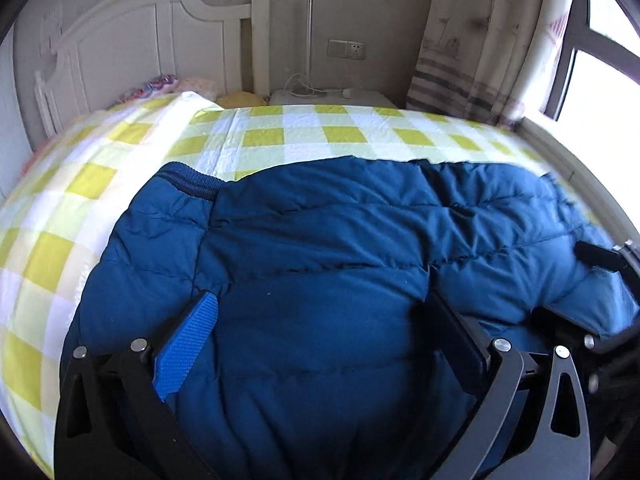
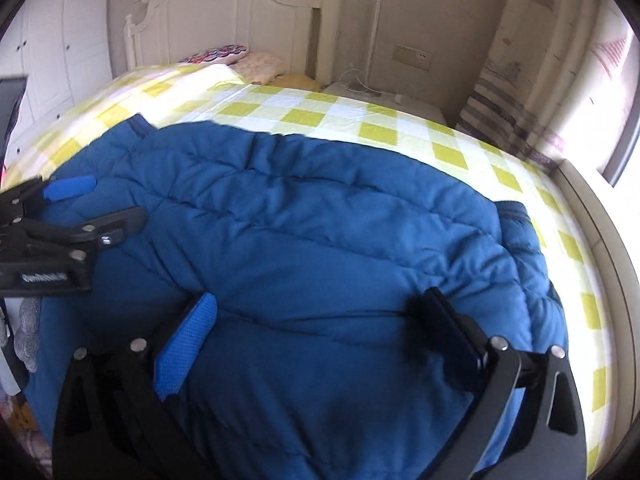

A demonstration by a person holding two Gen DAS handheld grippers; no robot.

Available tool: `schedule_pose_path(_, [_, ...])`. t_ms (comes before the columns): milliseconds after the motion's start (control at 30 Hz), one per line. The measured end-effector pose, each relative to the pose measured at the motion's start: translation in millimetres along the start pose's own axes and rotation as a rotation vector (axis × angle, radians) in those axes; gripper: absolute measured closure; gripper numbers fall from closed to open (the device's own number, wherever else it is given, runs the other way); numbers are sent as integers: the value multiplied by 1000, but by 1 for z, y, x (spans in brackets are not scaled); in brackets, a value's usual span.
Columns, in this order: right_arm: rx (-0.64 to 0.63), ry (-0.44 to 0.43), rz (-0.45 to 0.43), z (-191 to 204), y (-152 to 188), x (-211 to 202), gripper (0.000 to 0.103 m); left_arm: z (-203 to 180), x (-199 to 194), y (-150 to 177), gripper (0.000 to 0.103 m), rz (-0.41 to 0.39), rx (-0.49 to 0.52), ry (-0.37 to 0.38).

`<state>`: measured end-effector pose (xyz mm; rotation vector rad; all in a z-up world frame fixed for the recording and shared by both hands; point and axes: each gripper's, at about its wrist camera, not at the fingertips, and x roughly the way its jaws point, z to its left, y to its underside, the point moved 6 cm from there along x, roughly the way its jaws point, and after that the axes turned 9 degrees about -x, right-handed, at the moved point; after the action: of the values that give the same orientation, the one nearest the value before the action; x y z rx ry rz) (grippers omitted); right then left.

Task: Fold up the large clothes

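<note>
Mid-fold, I'd say: blue puffer jacket lies on bed under & ahead of both tongs, left gripper & right gripper spread wide, gripping nothing; next probably needs pinching near hem.

A home bedroom: a bed in yellow-checked sheet ahead of the tongs, white headboard beyond, curtain and window to the right

White lettering on the left hand-held gripper body, too blurred to read
</note>
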<state>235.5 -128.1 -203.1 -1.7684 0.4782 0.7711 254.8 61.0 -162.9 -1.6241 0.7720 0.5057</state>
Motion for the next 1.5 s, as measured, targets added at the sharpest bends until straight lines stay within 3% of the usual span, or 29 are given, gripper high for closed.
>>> schedule_pose_path(67, [45,10,-7,-19,8,-10,2,18,-17,-3,4,-32,-36,5])
schedule_pose_path(133, [125,30,-3,-52,23,-17,2,44,-30,-1,4,-64,-86,-62])
schedule_pose_path(233, [264,-12,-3,-89,49,-17,2,78,-30,11,4,-42,-157,-15])
schedule_pose_path(300, [298,-51,-14,-95,55,-13,2,76,-30,16,4,-52,-126,-21])
schedule_pose_path(400, [264,-9,7,-91,52,-9,2,66,-25,16,4,-58,-56,-114])
schedule_pose_path(467, [269,20,14,-92,51,-14,2,67,-25,17,4,-52,-69,-100])
schedule_pose_path(533, [247,65,7,-81,45,-24,2,71,-26,17,4,-51,-89,-77])
schedule_pose_path(700, [28,-36,-83,-2,25,-54,2,68,-25,17,4,-56,-79,-91])
schedule_pose_path(800, [-90,-40,-19,42,33,-25,2,68,-25,17,4,-58,-83,-86])
schedule_pose_path(867, [-108,-21,-71,44,35,-17,2,69,-25,17,4,-61,-88,-83])
schedule_pose_path(967, [-79,-65,-39,36,36,-14,2,69,-24,16,4,-62,-88,-79])
schedule_pose_path(1100, [-85,-34,-30,26,34,-25,2,70,-24,16,4,-63,-90,-74])
schedule_pose_path(1200, [18,43,-47,-15,43,-39,2,69,-25,16,4,-64,-91,-72])
schedule_pose_path(1267, [96,85,-13,-54,66,-36,2,69,-25,16,4,-64,-91,-72])
schedule_pose_path(1367, [291,-48,-53,-92,107,-45,2,69,-25,17,4,-65,-90,-73])
schedule_pose_path(1433, [394,-23,-66,-114,135,-59,2,69,-25,17,4,-64,-92,-73])
schedule_pose_path(1500, [522,-69,-104,-131,163,-71,2,69,-25,17,4,-65,-90,-75])
